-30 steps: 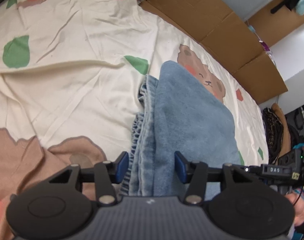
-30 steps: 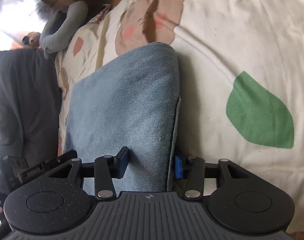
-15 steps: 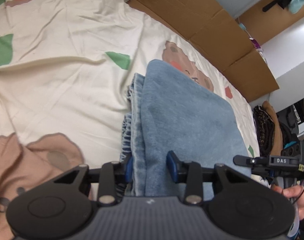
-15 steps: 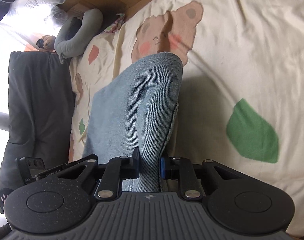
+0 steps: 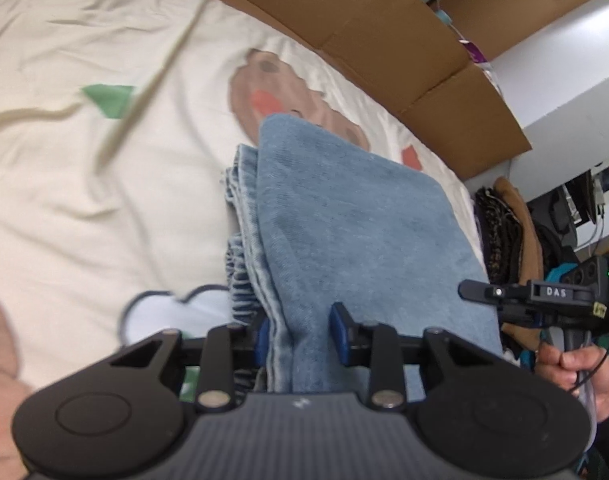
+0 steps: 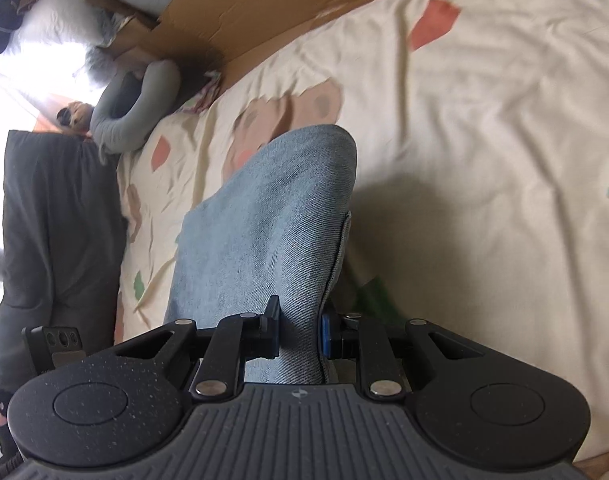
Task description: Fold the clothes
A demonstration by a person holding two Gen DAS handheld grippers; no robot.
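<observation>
Folded blue denim jeans point(image 5: 344, 216) lie on a cream bedsheet with bear prints point(image 5: 84, 200). My left gripper point(image 5: 302, 338) has its jaws closing, with the frayed layered edge of the jeans between its blue pads. In the right wrist view the same jeans point(image 6: 272, 208) rise as a rounded fold above the sheet point(image 6: 484, 160). My right gripper point(image 6: 300, 334) is shut on that fold, its pads pinching the cloth. The right gripper also shows at the right edge of the left wrist view, held by a hand point(image 5: 576, 368).
Flattened cardboard point(image 5: 384, 40) lines the far side of the bed, seen also as cardboard point(image 6: 264, 0). A grey neck pillow point(image 6: 144, 108) lies by it. A dark garment point(image 6: 52, 220) is at the left. Piled clothes point(image 5: 508, 232) stand past the bed's end.
Both grippers' jaws have narrowed onto the denim. Both have moved with it toward the cardboard side, and the right end of the jeans has lifted off the sheet.
</observation>
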